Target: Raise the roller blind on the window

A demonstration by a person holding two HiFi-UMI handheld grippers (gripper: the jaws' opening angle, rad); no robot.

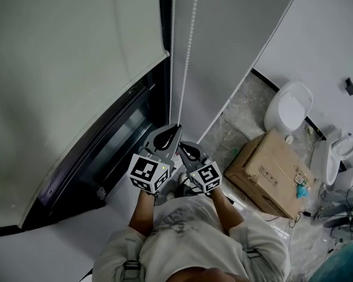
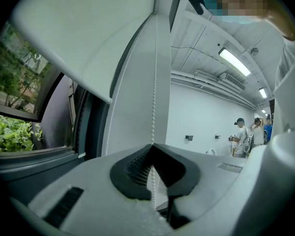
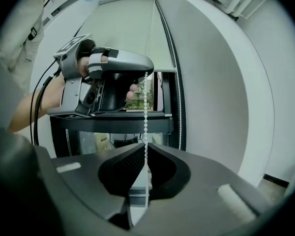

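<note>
The roller blind hangs partway down over the window frame. Its hem stops short of the frame's lower part, so greenery shows through the uncovered glass.

Just right of the window frame the bead chain drops in two strands. Both claws sit on the same strand, presumably because that is the side that winds the blind up.

The left claw is clenched on the chain, its tips met and the beads running down between the ribbed pads. It is the higher of the two, beside the frame's lower stretch. The right claw sits directly beneath it, also pinched on the strand, with its tips all but meeting around the beads.

Stacked this closely, the two claws keep the pull in line with the hanging chain rather than dragging it sideways. Both point roughly level, square to the strand, which gives the pads a crosswise bite that beads are unlikely to slide through.

I judge a downward haul is in hand, with much of the blind left to raise. The next move would call for a fresh grip higher up.
</note>
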